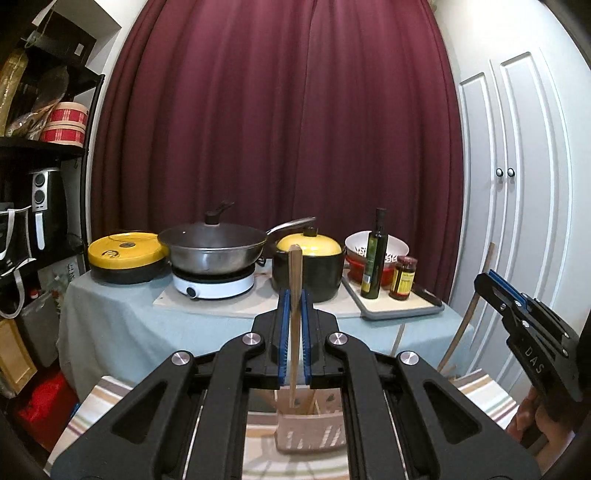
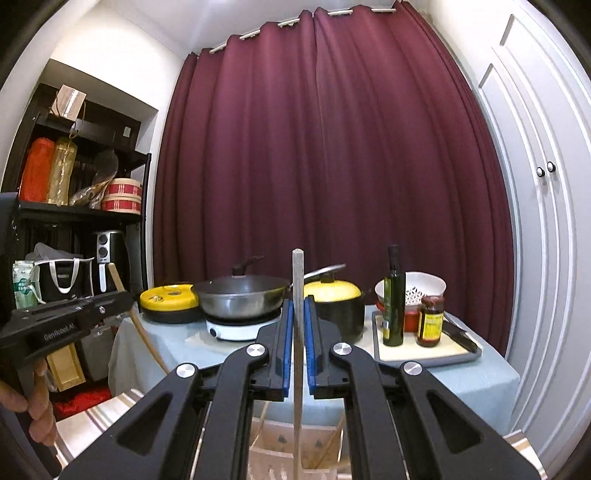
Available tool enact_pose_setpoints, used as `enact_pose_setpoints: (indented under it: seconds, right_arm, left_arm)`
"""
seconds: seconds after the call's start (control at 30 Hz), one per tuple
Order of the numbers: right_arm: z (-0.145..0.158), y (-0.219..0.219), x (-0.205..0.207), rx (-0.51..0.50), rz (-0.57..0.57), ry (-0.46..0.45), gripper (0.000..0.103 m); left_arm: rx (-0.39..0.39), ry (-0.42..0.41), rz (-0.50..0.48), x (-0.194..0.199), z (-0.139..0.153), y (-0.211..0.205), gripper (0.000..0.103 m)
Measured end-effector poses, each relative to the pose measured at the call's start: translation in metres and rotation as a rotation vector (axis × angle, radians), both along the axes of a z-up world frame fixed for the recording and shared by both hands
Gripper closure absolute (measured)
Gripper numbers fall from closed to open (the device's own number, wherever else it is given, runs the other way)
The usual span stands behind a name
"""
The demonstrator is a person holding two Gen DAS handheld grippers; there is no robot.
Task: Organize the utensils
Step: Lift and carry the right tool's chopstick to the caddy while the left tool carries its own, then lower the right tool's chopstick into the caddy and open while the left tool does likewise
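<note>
Wooden chopstick point(image 1: 295, 314) gripped in left tongs point(image 1: 294, 295); grey chopstick point(image 2: 297, 332) in right tongs point(image 2: 298, 306).

Matt wooden chopstick point(image 1: 295, 291), glossy steel wok point(image 1: 214, 249), matt maroon cloth curtain point(image 1: 277, 110), pale plastic holder point(image 1: 309, 430)

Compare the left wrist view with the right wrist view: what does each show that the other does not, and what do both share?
Only the left wrist view: the left gripper holding a wooden chopstick above a slotted utensil holder.

Only the right wrist view: the right gripper holding a grey chopstick, plus the curtain rail.

Both: the wok, yellow-lidded pot, oil bottle and sauce jar.
</note>
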State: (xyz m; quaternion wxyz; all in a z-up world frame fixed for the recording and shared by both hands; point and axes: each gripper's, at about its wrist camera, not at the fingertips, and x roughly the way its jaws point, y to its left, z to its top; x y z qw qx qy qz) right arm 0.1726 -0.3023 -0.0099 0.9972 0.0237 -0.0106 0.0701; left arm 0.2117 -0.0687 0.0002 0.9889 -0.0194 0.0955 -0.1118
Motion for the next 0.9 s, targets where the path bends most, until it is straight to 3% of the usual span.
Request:
enact_pose_setpoints:
  seconds: [0.47, 0.9]
  right_arm:
    - [-0.032, -0.005, 0.066, 0.009, -0.019, 0.013, 0.096]
    - [-0.066, -0.006, 0.09, -0.002, -0.013, 0.088, 0.096]
  left_arm:
    - [0.016, 0.064, -0.003, 0.053, -0.027, -0.018, 0.096]
    - [0.032, 0.145, -0.012, 0.074, -0.064, -0.022, 0.096]
